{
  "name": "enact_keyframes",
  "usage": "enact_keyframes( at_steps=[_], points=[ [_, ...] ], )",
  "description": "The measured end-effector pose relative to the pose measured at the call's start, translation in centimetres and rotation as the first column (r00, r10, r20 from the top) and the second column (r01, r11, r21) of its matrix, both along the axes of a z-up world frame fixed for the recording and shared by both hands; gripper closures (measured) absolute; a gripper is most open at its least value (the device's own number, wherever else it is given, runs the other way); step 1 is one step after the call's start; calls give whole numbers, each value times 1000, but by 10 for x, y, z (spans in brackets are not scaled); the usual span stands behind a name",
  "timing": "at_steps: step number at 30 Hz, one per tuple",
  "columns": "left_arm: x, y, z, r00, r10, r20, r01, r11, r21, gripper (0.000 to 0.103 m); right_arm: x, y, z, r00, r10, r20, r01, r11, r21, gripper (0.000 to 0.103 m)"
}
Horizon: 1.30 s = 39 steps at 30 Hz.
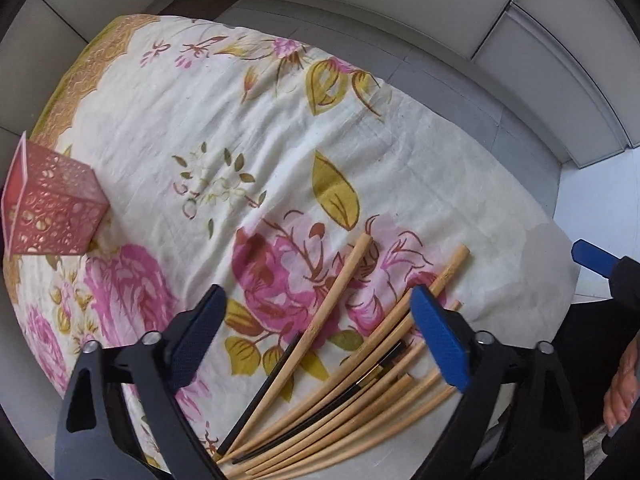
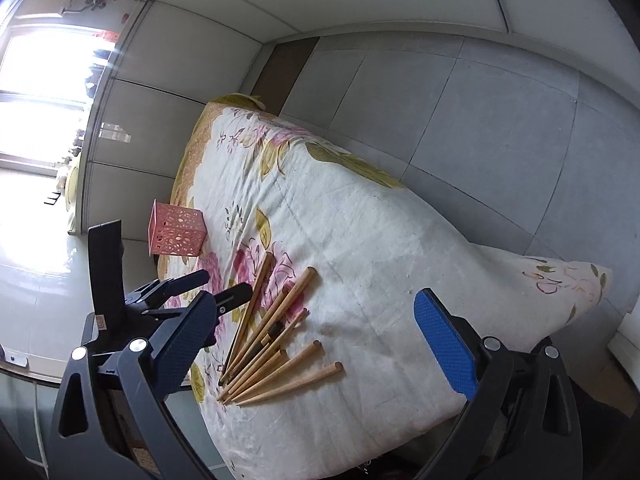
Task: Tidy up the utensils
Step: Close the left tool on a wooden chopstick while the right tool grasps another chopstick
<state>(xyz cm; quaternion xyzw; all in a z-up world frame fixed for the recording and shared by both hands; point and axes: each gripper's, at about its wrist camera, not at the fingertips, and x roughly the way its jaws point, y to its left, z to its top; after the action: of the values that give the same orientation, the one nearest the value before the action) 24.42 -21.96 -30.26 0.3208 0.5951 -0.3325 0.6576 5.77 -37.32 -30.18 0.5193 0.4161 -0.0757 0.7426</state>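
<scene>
Several wooden chopsticks point(image 1: 352, 384) and a couple of black ones lie fanned out on the flowered tablecloth point(image 1: 280, 128). My left gripper point(image 1: 316, 296) points down over them, open, its blue pads either side of the pile and pressing on nothing. A pink perforated holder point(image 1: 52, 208) stands upright at the cloth's far left edge. In the right wrist view the same chopsticks point(image 2: 272, 344) lie ahead, the holder point(image 2: 176, 232) stands beyond them, and the left gripper point(image 2: 226, 283) hangs to their left. My right gripper point(image 2: 314, 300) is open and empty, above the table's near edge.
The cloth-covered table drops off at its near edge point(image 2: 320, 440) and at the far side. Grey floor tiles point(image 2: 460, 120) and pale wall panels surround it. A person's hand point(image 1: 620, 384) shows at the right, with one blue fingertip point(image 1: 592, 258) of the right gripper above it.
</scene>
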Motion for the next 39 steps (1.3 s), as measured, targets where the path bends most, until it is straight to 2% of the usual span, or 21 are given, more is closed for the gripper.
enact_keyframes(
  at_steps=[1,3,6,7,8,11,14,16,19,21,24,25,27,29,31,34,36,38,39],
  points=[
    [2,-2,-4,1000,-12,-19,12,1000,2,36,2,0,-1,1000,3,-8,-3,1000,-3,6],
    [6,-7,-12,999,-44,-22,44,999,21,45,5,0,-1,1000,-2,-19,1,1000,-18,6],
    [10,-11,-23,996,-69,-51,71,997,29,48,5,-3,1,999,-21,-31,19,999,-40,6],
    [11,-12,-27,995,-78,-56,80,996,34,52,4,-5,1,999,-25,-38,23,999,-44,7],
    [12,-14,-30,995,-85,-60,87,996,31,52,5,-5,0,998,-28,-48,26,998,-49,7],
    [13,-14,-32,991,-113,-66,115,993,33,59,7,-8,-4,997,-35,-74,31,998,-47,7],
    [5,-10,-34,989,-127,-71,130,991,34,73,9,-6,-7,994,-32,-100,27,998,-51,7],
    [2,-1,-32,991,-116,-69,118,993,26,91,11,-4,-9,992,-25,-124,18,998,-56,7],
    [-3,12,-31,995,-88,-48,88,996,-15,92,18,2,-13,986,1,-167,-10,999,-52,7],
    [-5,21,-27,998,-66,-5,65,997,-34,92,26,8,-13,982,22,-186,-30,999,-40,7],
    [-3,48,-1,1000,5,29,-1,989,-146,92,46,19,-14,973,59,-221,-64,998,-17,7],
    [-2,58,12,999,30,40,-21,982,-190,92,54,23,-14,971,69,-231,-71,997,2,8],
    [-3,83,39,995,75,72,-53,961,-270,92,68,31,-17,959,83,-272,-79,997,28,18],
    [-7,106,69,986,118,118,-71,937,-342,93,81,38,-23,941,106,-321,-93,994,56,41],
    [-17,130,98,971,163,176,-79,909,-410,94,89,43,-27,922,105,-372,-91,994,56,49],
    [-27,160,138,944,228,237,-77,853,-515,96,99,47,-24,908,66,-414,-67,998,13,67],
    [-33,177,159,931,259,257,-67,814,-578,96,104,46,-27,892,48,-450,-42,999,22,69],
    [-44,181,175,919,276,282,-51,792,-608,96,112,47,-26,879,21,-477,-22,1000,2,77],
    [-47,186,182,916,277,291,-40,784,-620,96,116,48,-28,869,14,-494,-14,1000,4,77]
  ],
)
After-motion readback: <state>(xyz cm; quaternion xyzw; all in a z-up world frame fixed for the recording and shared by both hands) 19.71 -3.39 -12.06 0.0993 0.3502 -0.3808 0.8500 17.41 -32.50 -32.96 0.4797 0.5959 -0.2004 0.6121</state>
